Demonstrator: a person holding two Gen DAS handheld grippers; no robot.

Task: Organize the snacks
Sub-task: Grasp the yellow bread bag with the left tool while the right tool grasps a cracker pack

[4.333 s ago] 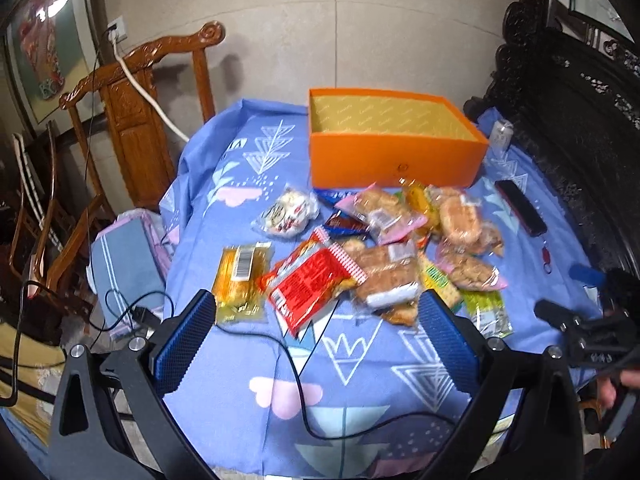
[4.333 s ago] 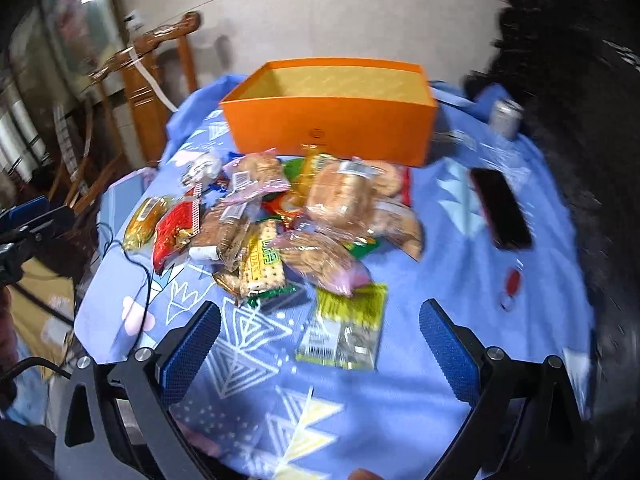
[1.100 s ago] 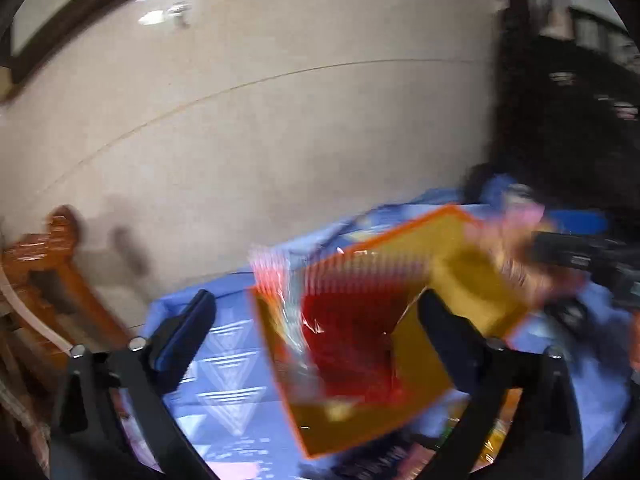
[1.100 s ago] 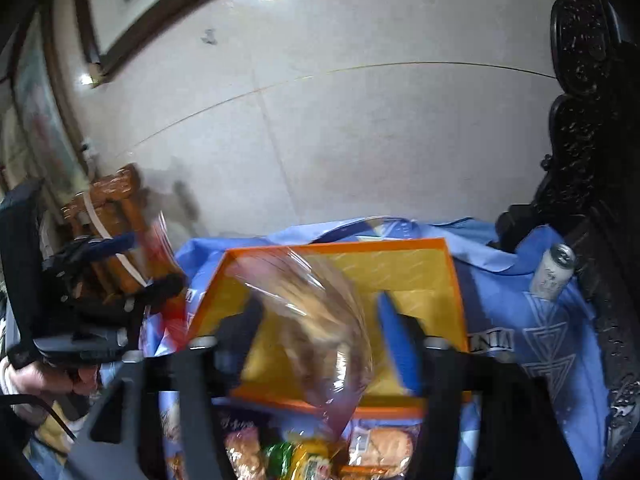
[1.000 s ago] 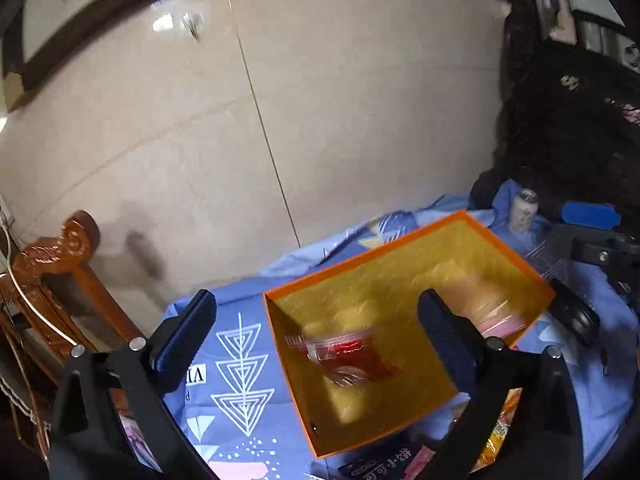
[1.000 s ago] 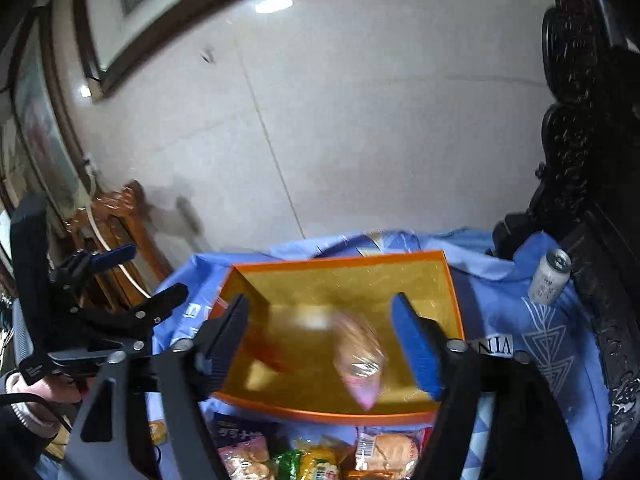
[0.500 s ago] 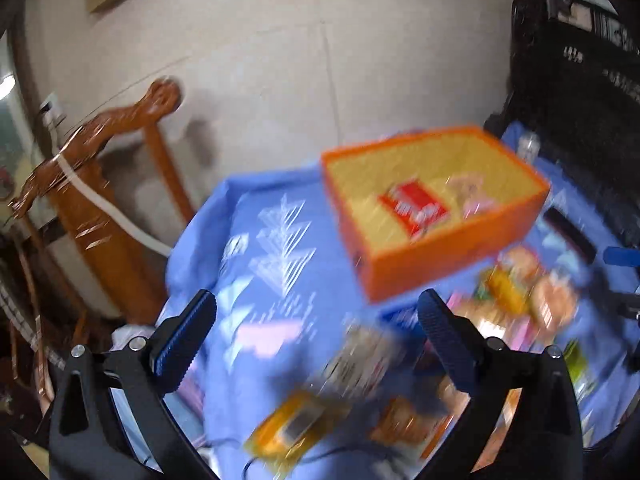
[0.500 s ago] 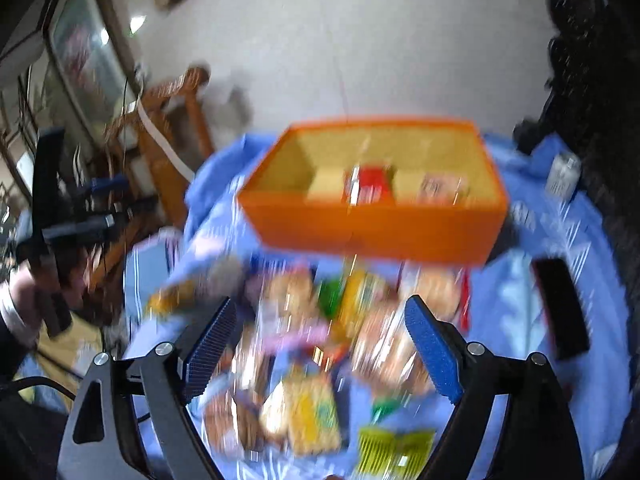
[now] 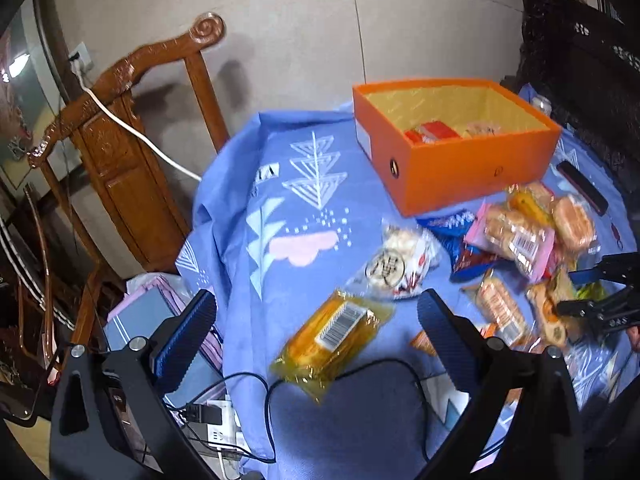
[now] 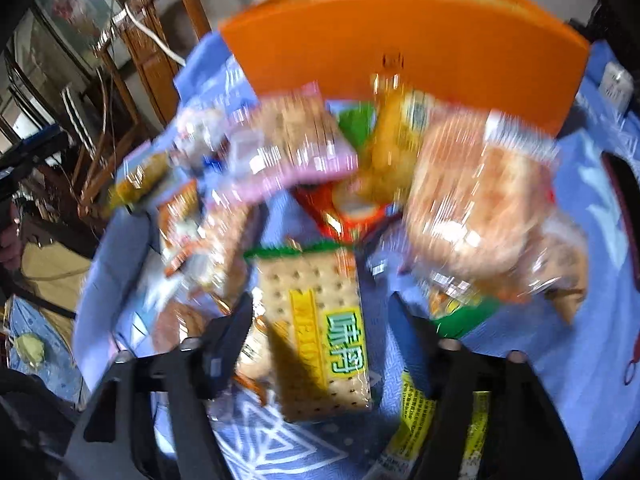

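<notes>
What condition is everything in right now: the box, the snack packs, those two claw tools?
Orange box: open-topped, a few packs inside.
Yellow cake pack: flat on the cloth, sealed, untouched.
Cracker pack: between the right gripper's jaws.
Left gripper: open, empty.
Right gripper: jaws just been closing around the cracker pack.

1. The cloth [image 9: 280,184] over the surface is blue, printed with white triangles and leaf sprigs, a pink cloud and white dots.
2. The box [image 9: 472,168] at the far edge is orange outside, yellow inside.
3. A red packet [image 9: 430,133] lies in the box.
4. The packet [image 9: 332,338] near the front edge is clear yellow with a white barcode label.
5. The cracker packet [image 10: 316,332] is tan and dotted, with a yellow band, green characters and a green top strip.
6. Another packet [image 9: 516,236] is pink.
7. The claw pads [image 9: 186,330] are blue and ribbed.
</notes>
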